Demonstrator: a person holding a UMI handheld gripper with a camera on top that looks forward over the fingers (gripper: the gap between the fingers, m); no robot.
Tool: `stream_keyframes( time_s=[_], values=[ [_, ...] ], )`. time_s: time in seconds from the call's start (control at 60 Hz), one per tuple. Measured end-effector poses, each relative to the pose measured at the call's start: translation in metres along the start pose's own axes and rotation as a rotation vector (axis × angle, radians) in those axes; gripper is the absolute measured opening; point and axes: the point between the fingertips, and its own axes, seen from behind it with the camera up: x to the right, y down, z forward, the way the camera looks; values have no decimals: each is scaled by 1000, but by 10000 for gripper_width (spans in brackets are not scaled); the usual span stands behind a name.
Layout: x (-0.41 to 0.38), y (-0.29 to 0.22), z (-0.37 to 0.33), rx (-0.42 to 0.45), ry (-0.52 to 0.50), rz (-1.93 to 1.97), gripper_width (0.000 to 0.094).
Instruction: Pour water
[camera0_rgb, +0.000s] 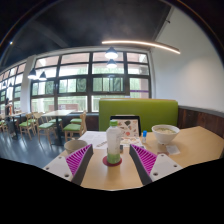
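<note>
A pale green bottle (114, 147) stands at twelve o'clock between the gripper (113, 162)'s wide-spread fingers on a wooden table (195, 148), gaps either side.

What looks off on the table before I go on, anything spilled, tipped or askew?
Nothing stands out. The cup stands upright on the table between the open gripper fingers, with a gap on each side. The bowl beyond sits level. No spill shows on the tabletop.
</note>
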Motion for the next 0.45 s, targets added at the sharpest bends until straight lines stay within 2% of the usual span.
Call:
stream_keyframes(
  time_s=[0.017, 0.2, 0.317, 0.333, 0.45],
  values=[
    [25, -11, -6, -2, -10, 3, 821],
    [21, 1, -113, -18, -54, 35, 826],
    [36, 5, -148, -14, -56, 38, 822],
    [18, 7, -160, -14, -50, 43, 824],
    [34, 8, -172, -3, -70, 69, 825]
  ],
)
